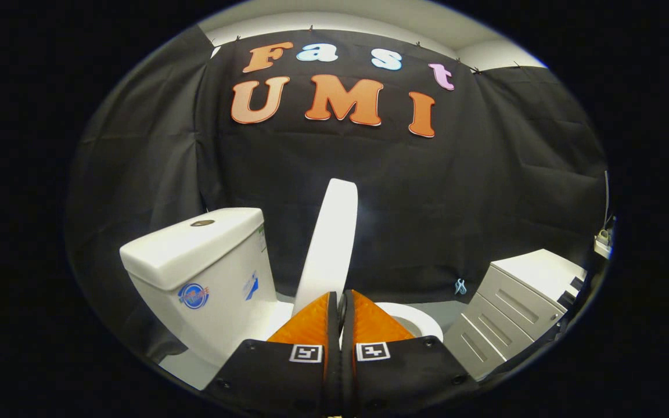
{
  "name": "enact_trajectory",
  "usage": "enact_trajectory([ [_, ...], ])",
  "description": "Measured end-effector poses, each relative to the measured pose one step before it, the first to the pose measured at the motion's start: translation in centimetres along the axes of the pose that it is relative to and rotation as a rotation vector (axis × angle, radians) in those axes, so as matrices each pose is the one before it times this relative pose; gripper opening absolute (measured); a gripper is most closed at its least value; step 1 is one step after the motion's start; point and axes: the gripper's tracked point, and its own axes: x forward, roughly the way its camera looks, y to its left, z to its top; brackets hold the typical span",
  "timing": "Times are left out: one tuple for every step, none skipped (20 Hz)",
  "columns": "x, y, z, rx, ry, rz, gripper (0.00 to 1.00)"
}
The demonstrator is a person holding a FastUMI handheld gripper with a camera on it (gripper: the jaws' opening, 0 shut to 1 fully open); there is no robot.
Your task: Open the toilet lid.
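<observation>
The white toilet lid [331,244] stands raised, nearly upright and seen edge-on, rising just beyond my fingertips and leaning toward the tank [195,261] on its left. Part of the white seat ring [413,319] shows low to the right of the fingers. My gripper [341,296] is shut, its fingers pressed together with only a thin dark slit between them and nothing visible in it. The tips sit right in front of the lid's lower part; whether they touch it I cannot tell.
The tank carries a round flush button [202,223] on top and stickers on its side. A grey drawer cabinet [514,302] stands to the right of the toilet. Black cloth walls close in behind and on both sides.
</observation>
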Motion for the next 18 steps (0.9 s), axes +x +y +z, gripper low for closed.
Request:
enact_trajectory([
  [0.085, 0.592, 0.13, -0.00981, -0.00363, 0.00809, 0.08],
  [0.051, 0.527, 0.207, -0.0102, -0.00255, 0.00792, 0.08],
  [-0.051, 0.573, 0.031, -0.00949, -0.00504, 0.00857, 0.08],
  [-0.114, 0.575, 0.052, -0.00495, -0.00448, 0.00748, 0.08],
  [-0.022, 0.55, 0.261, 0.00177, -0.00367, 0.00585, 0.08],
  [0.041, 0.463, 0.18, 0.00334, -0.00233, 0.00587, 0.08],
  [-0.078, 0.673, 0.098, 0.00308, -0.00309, 0.00916, 0.08],
  [0.105, 0.63, 0.125, 0.0016, -0.00156, 0.0088, 0.08],
  [0.035, 0.578, 0.22, -0.00616, 0.00031, 0.00484, 0.08],
  [0.053, 0.472, 0.132, -0.01211, -0.0036, 0.00283, 0.08],
  [0.125, 0.588, -0.008, -0.01172, -0.00216, 0.00464, 0.08],
  [0.003, 0.741, 0.206, -0.01327, -0.00332, 0.00965, 0.08],
  [-0.026, 0.831, 0.094, -0.00979, -0.00272, 0.00845, 0.08],
  [-0.072, 0.639, 0.013, -0.00865, -0.00344, 0.0093, 0.08],
  [0.006, 0.529, -0.041, 0.00198, 0.00221, 0.00646, 0.08],
  [-0.073, 0.335, 0.002, 0.00584, 0.0011, 0.00428, 0.08],
  [0.086, 0.443, 0.042, 0.00357, 0.00099, 0.00648, 0.08],
  [0.102, 0.601, 0.101, 0.00069, 0.00061, 0.00914, 0.08],
])
